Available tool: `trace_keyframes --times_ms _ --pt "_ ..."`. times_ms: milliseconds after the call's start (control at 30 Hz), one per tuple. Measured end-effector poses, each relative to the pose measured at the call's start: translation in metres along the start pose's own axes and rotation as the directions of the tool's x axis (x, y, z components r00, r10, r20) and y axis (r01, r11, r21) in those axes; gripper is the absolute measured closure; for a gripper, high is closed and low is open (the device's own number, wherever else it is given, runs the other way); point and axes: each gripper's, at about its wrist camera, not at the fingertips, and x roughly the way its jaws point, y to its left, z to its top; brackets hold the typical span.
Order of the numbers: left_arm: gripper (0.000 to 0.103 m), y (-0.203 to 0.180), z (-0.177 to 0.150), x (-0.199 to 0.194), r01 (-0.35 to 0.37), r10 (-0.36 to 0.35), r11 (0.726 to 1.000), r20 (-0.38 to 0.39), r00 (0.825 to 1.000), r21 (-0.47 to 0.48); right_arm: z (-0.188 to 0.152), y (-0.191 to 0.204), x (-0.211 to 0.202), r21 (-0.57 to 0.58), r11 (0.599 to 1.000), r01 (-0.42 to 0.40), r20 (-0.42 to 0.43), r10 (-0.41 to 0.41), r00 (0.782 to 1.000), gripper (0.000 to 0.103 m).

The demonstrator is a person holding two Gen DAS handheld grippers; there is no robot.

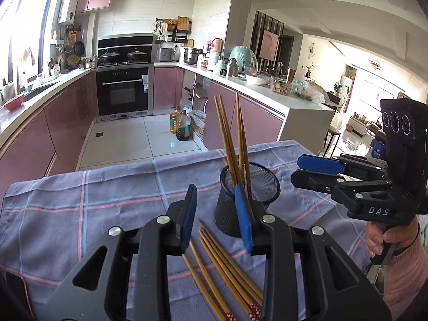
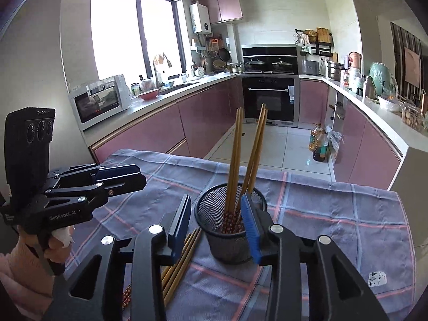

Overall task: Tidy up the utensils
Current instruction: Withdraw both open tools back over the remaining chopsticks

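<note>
A black mesh cup (image 1: 247, 200) stands on the plaid cloth and holds several wooden chopsticks (image 1: 230, 139) upright. Several more chopsticks (image 1: 224, 262) lie flat on the cloth in front of the cup. My left gripper (image 1: 215, 218) is open and empty, above the loose chopsticks, its right finger beside the cup. My right gripper (image 1: 311, 171) hovers right of the cup and looks open and empty. In the right wrist view the right gripper (image 2: 218, 218) is open around the near side of the cup (image 2: 230, 222), with the loose chopsticks (image 2: 182, 262) below left and the left gripper (image 2: 131, 178) at left.
The blue-grey plaid cloth (image 1: 80, 208) covers the table, whose far edge drops to the tiled kitchen floor. Oil bottles (image 1: 180, 127) stand on the floor by the pink cabinets. A white counter (image 1: 294, 99) with jars and bags runs at right.
</note>
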Motion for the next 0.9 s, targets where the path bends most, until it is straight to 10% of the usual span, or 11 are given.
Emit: trace_keyframes --times_ms 467,900 --pt "0.073 0.025 -0.102 0.02 -0.075 0.052 0.993 -0.22 0.974 -0.096 -0.077 0.027 0.056 0.071 0.996 -0.051 -0.236 0.067 0.97 0.064" --pt "0.073 0.017 -0.117 0.03 -0.083 0.055 0.992 -0.278 0.959 -0.091 -0.09 0.033 0.064 0.065 0.998 -0.012 -0.266 0.029 0.964 0.065"
